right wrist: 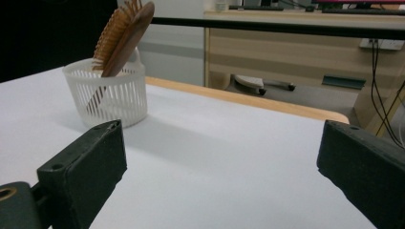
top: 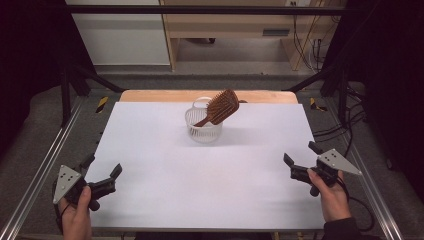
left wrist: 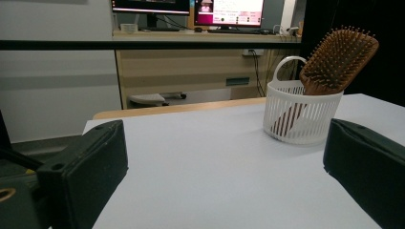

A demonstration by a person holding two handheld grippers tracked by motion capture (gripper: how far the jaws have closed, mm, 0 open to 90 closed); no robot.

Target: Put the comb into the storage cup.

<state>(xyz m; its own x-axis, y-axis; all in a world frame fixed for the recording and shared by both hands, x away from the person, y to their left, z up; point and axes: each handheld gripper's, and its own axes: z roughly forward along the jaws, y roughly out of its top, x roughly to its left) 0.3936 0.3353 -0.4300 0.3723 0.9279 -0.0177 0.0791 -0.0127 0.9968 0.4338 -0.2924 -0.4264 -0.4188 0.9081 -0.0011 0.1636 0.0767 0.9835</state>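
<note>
Wooden hairbrush (top: 222,106) leans handle-down, apparently, in the white basket (top: 203,131), well apart from both wide-open grippers' fingers (top: 116,171).

Overhead light falls evenly on the white worktop (top: 210,175), which reads bright without glare. The surroundings in the high view are dark, near black at both sides. The basket (top: 204,125) casts a soft shadow to its right. In both gripper views the near jaws are blurred and underexposed. Monitors (left wrist: 229,12) appear overexposed.
</note>
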